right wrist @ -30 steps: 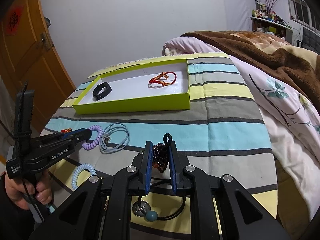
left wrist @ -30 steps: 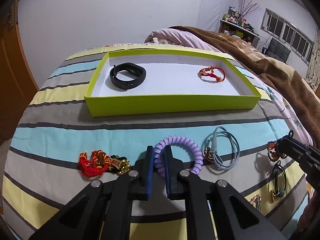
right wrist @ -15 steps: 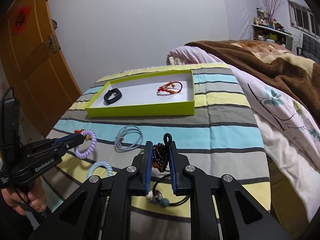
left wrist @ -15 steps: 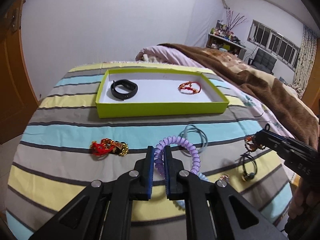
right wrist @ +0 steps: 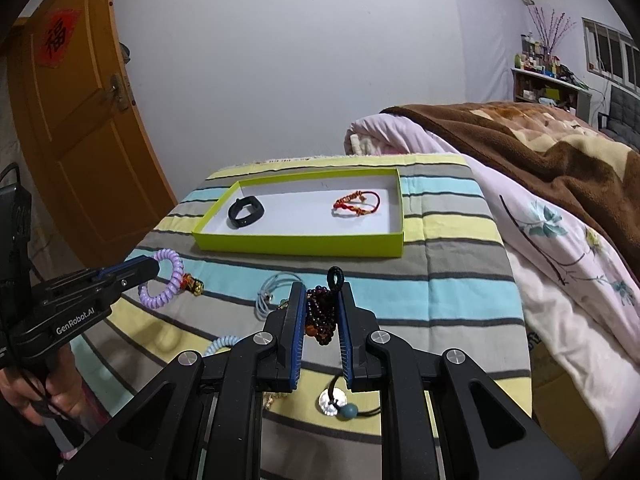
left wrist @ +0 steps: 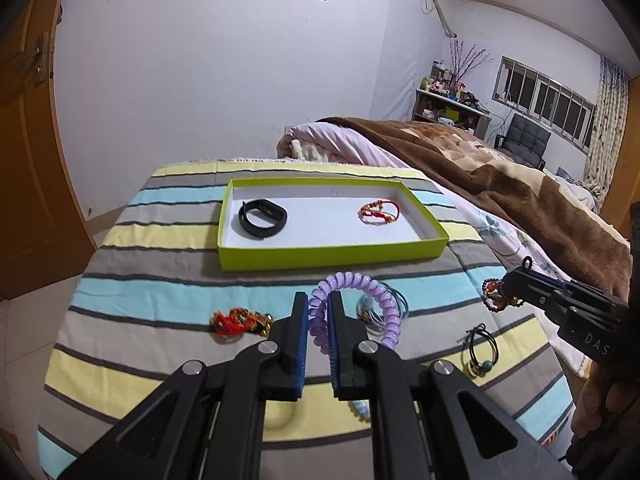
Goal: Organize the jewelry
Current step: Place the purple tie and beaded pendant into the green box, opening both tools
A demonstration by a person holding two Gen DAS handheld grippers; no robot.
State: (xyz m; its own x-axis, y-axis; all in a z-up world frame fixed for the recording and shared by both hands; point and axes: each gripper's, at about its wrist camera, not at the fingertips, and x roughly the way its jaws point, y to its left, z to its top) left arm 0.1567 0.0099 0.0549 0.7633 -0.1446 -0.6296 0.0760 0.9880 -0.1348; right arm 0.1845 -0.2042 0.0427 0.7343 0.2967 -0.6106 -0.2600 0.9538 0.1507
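Note:
My left gripper [left wrist: 319, 300] is shut on a purple coil bracelet [left wrist: 384, 300], lifted above the striped bedspread; from the right wrist view that gripper [right wrist: 154, 266] and the coil [right wrist: 164, 292] hang at the left. My right gripper [right wrist: 322, 292] is shut on a dark beaded bracelet [right wrist: 320, 318] with a black loop on top; in the left wrist view it [left wrist: 505, 286] holds the beads [left wrist: 494, 296] at the right. Ahead lies the lime-green tray [left wrist: 332, 258] with a black band [left wrist: 262, 218] and a red cord bracelet [left wrist: 378, 212] inside.
On the bedspread lie a red-and-gold bracelet [left wrist: 240, 322], a grey-blue cord loop [right wrist: 272, 292], a pale blue coil [right wrist: 220, 346] and a black cord with a teal bead [left wrist: 480, 350]. A brown blanket [left wrist: 520, 192] is heaped to the right. An orange door [right wrist: 80, 140] stands left.
Both grippers have risen with their bracelets off the bedspread and pulled back; the tray now sits farther away and smaller in both views.

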